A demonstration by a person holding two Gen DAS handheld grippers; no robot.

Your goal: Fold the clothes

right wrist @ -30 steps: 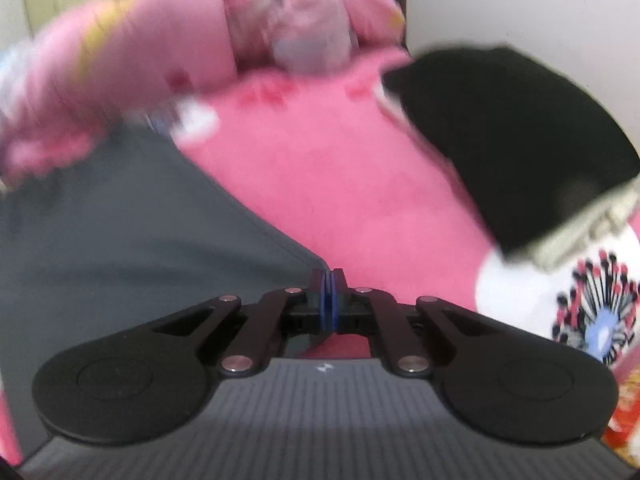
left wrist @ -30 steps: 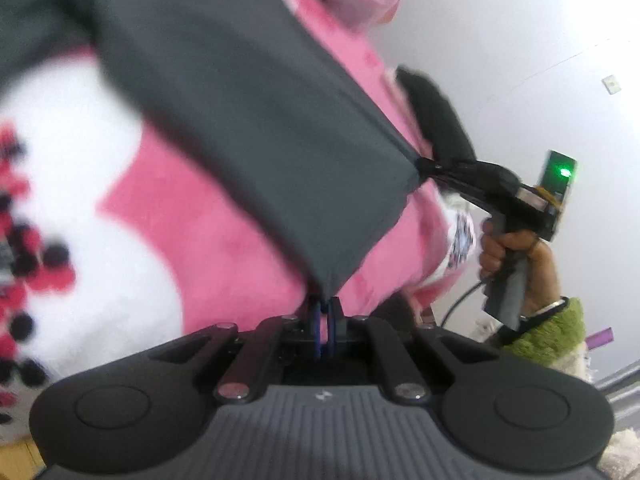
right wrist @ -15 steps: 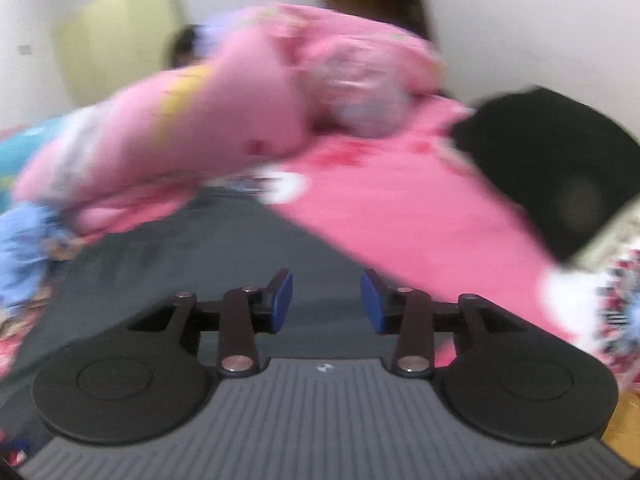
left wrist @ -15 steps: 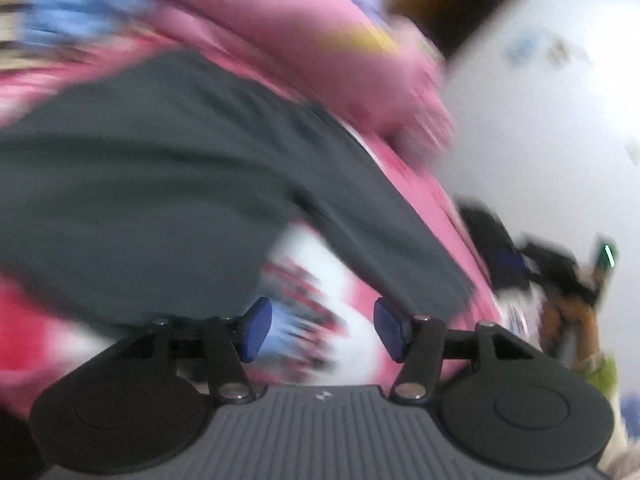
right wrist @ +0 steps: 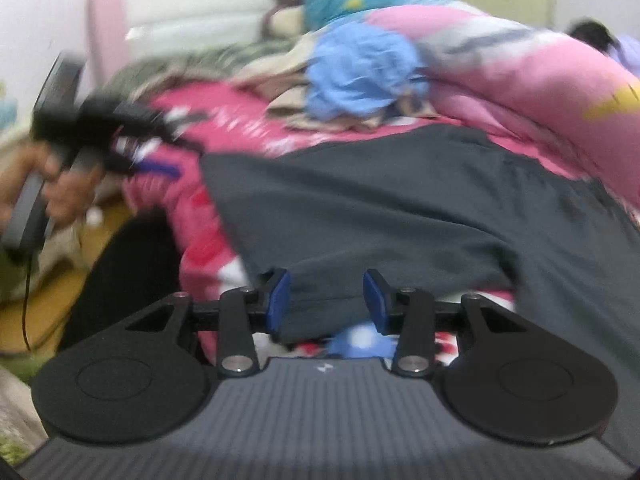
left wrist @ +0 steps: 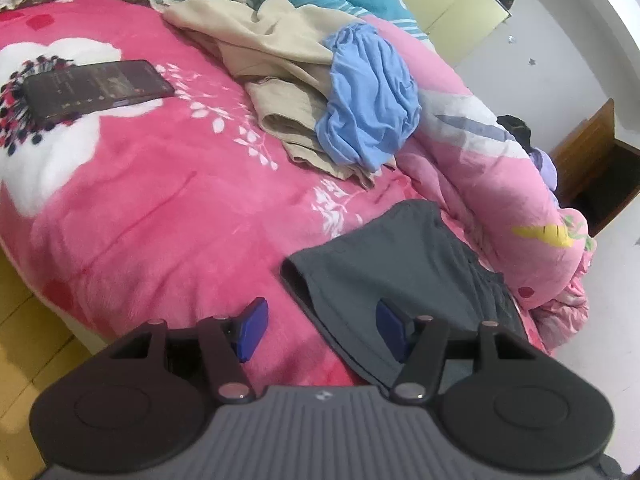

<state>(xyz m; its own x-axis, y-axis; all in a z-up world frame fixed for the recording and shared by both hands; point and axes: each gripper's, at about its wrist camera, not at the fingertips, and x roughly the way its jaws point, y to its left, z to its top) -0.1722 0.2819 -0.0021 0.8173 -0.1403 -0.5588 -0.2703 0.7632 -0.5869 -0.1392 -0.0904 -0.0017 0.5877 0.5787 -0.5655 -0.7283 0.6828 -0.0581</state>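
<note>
Grey garment (left wrist: 392, 264), seemingly shorts, partly hidden behind both released hand-held grippers (left wrist: 322, 330) (right wrist: 326, 302).

Home bedroom: bed with pink floral blanket (left wrist: 140, 208), quilt (left wrist: 492, 184), padded headboard (right wrist: 188, 12).

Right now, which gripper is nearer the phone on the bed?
Left. The left gripper hangs open over the pink blanket on the phone's side of the dark grey garment. The right gripper sits open over that garment, farther away.
</note>
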